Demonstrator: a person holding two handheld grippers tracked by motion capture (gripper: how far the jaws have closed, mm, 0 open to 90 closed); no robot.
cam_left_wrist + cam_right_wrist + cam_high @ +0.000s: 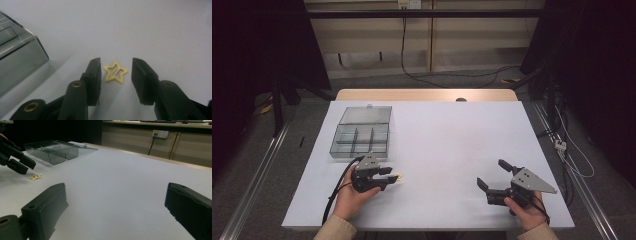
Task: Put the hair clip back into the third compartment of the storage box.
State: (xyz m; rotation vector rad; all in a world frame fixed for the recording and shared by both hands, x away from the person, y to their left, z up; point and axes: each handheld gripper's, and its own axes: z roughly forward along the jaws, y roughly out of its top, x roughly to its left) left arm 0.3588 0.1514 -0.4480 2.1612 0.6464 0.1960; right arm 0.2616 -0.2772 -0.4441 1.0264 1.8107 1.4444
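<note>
Here, left tool [116, 76] open astride the yellow star clip [115, 73], untouched; right tool [117, 212] wide open.

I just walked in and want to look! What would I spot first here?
A tiny yellow star on the white table, right between the left gripper's jaws, not squeezed yet. Behind it sits a clear box with its lid open. The right gripper waits wide open, near the table's right side.

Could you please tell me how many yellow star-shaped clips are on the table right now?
1. The star clip lies flat on the white table, between the left claw's open jaws, near the clear compartment box.
</note>
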